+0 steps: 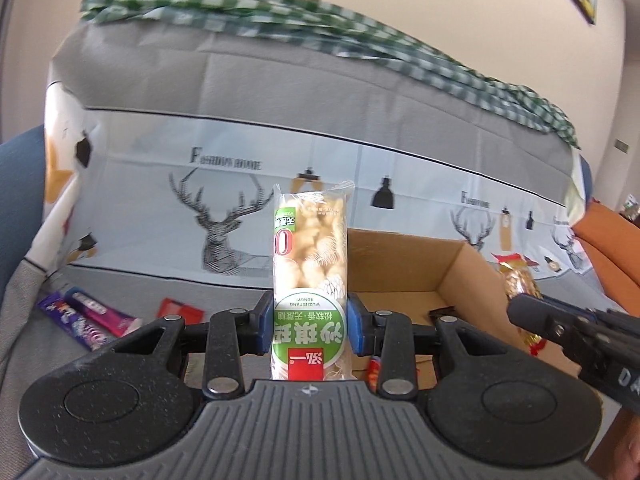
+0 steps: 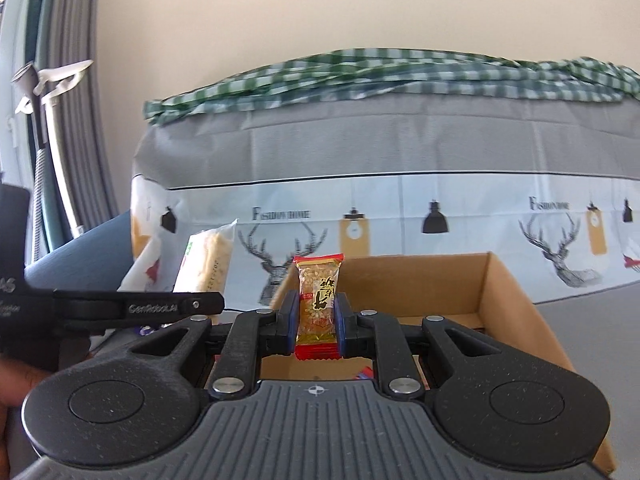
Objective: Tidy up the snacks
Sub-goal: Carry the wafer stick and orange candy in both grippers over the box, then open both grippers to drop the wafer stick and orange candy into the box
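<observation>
While both grippers are raised above the grey sofa seat (image 1: 132, 280), each one carries a snack. The left gripper (image 1: 310, 326) has its blue fingers (image 1: 262, 324) clamped on the lower part of a green and white snack pack (image 1: 308, 272), which stands upright between them with its print upside down and its clear top showing pale puffed pieces. In the right wrist view this same pack (image 2: 208, 258) is seen at the left, above the side of the left gripper (image 2: 136, 306).

The right gripper (image 2: 317, 322) has its fingers (image 2: 341, 322) closed tightly on a small red and gold candy bar (image 2: 318, 300), also upright. In the left wrist view the bar (image 1: 518, 280) is partly visible at the right edge, in front of the tip of the right gripper (image 1: 532, 312).

An open cardboard box (image 2: 508, 296) stands on the seat just behind and under both grippers; its far wall (image 1: 400, 256) shows behind the green pack. A small red packet (image 2: 364, 372) lies inside, mostly hidden by the gripper. On the seat to the left of the box lie purple wrapped snacks (image 1: 86, 316) and a red packet (image 1: 178, 308). Behind everything is the sofa back with a deer-print cover (image 1: 224, 232), and a green checked cloth (image 1: 280, 20) lies along its top.
</observation>
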`<state>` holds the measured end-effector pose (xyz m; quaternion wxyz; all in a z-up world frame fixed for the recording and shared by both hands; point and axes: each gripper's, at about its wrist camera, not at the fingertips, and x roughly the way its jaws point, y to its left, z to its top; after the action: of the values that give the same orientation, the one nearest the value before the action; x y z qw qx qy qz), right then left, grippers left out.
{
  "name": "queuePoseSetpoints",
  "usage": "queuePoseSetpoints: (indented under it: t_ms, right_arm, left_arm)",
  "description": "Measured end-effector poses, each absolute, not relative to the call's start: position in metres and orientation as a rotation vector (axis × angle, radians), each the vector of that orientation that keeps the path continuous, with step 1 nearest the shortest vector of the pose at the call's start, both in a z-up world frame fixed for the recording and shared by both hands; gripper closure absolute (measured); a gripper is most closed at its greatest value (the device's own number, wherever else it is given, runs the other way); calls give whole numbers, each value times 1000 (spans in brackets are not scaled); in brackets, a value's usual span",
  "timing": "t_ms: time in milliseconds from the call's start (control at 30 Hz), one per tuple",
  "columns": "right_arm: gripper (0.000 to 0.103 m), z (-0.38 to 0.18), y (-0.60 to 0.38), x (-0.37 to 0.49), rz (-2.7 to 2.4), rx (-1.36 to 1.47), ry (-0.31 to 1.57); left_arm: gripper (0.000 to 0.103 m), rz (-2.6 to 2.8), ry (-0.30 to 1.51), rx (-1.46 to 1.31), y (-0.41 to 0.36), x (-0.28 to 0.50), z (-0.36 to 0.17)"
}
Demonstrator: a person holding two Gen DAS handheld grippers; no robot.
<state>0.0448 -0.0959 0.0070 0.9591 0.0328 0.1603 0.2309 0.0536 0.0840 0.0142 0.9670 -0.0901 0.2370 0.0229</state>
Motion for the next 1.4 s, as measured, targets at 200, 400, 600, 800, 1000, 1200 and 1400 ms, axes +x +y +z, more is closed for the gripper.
queuePoseSetpoints:
  t_ms: [200, 400, 600, 800, 1000, 1200, 1400]
  right_arm:
    - [84, 7, -120, 52, 378, 99, 327]
    - [84, 2, -138, 61, 288, 127, 358]
    - [84, -4, -148, 68, 232, 153, 380]
    - [84, -7, -148, 72, 218, 153, 395]
    - [84, -8, -147, 73, 219, 150, 393]
    - [84, -8, -146, 72, 217, 148, 392]
    - [84, -7, -144, 73, 218, 143, 390]
  left_arm:
    - [64, -29, 442, -111, 48, 53, 13]
    - [64, -97, 440, -62, 20, 55, 8]
    - [64, -130, 448, -53, 6, 56, 3]
    - [64, -138, 450, -51, 2, 58, 2]
    - [64, -139, 451, -49, 1, 58, 2]
    - [64, -141, 449, -49, 2, 58, 2]
    - [64, -140, 449, -50, 2, 58, 2]
